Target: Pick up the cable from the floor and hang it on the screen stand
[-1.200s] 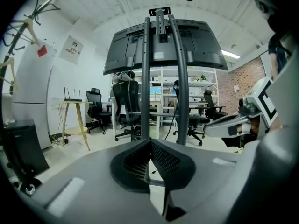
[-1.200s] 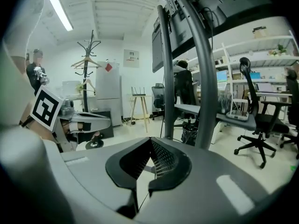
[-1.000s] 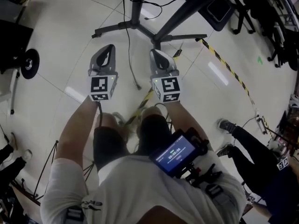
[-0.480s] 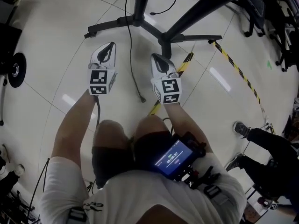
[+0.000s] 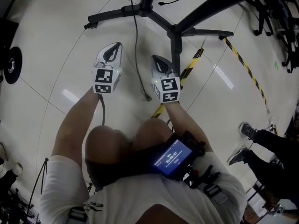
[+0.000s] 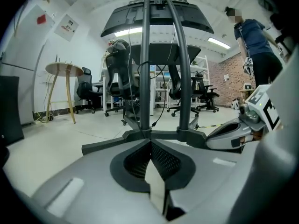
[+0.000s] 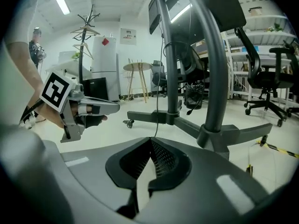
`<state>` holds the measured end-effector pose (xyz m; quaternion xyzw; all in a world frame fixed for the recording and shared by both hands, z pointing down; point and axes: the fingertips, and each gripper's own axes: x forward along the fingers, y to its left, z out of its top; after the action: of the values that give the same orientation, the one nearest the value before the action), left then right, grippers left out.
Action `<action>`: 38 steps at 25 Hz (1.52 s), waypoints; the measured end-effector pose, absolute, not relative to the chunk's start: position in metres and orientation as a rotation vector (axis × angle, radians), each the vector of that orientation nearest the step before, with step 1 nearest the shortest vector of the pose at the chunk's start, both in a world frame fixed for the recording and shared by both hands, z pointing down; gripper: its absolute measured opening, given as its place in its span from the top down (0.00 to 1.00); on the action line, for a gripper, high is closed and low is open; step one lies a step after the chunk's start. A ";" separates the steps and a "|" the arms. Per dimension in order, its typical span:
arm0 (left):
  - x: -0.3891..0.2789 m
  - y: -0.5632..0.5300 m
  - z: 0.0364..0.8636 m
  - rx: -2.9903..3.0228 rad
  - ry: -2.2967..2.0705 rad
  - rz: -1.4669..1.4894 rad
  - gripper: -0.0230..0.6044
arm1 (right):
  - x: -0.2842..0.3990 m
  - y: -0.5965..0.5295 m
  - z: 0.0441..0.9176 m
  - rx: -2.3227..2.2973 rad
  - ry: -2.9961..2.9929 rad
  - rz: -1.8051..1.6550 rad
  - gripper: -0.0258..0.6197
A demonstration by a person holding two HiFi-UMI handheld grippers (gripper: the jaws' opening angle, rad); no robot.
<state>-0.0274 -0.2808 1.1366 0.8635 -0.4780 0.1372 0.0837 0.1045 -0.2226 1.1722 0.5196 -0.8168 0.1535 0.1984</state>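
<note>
Glossy floor (image 5: 60,41): left claw (image 5: 113,50), right claw (image 5: 160,63) both closed, empty; cable (image 5: 138,55) runs between them mid-frame, plug end lowest. Looks light, floppy, thin; grab just above plug.

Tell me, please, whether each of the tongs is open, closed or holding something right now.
Grey left tongs: closed, holding nothing.
Grey right tongs: closed, holding nothing.

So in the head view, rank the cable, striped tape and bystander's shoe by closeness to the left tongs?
1. Cable, just right of the left tongs.
2. Striped tape, past the right tongs.
3. Shoe, far right.
</note>
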 end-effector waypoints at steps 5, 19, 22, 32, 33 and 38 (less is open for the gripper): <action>-0.025 -0.271 1.164 2.570 -1.386 0.459 0.96 | 0.093 -0.216 1.205 1.397 -2.261 0.460 0.94; -0.051 -0.225 1.202 2.541 -1.312 0.594 0.96 | 0.053 -0.198 1.305 1.202 -2.161 0.561 0.80; -0.061 -0.218 1.202 2.537 -1.316 0.617 0.96 | 0.047 -0.200 1.318 1.181 -2.128 0.578 0.77; -0.092 -0.210 1.201 2.523 -1.347 0.663 0.96 | 0.042 -0.203 1.345 1.157 -2.032 0.598 0.82; -0.093 -0.210 1.201 2.522 -1.349 0.662 0.96 | 0.041 -0.204 1.344 1.160 -2.035 0.602 0.83; -0.091 -0.215 1.197 2.542 -1.354 0.647 0.96 | 0.041 -0.203 1.329 1.191 -2.056 0.589 0.91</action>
<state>-0.0906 -0.2151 1.1970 0.8573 -0.4566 0.2183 0.0945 0.0413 -0.2032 1.3287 0.4574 -0.7899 0.2263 0.3400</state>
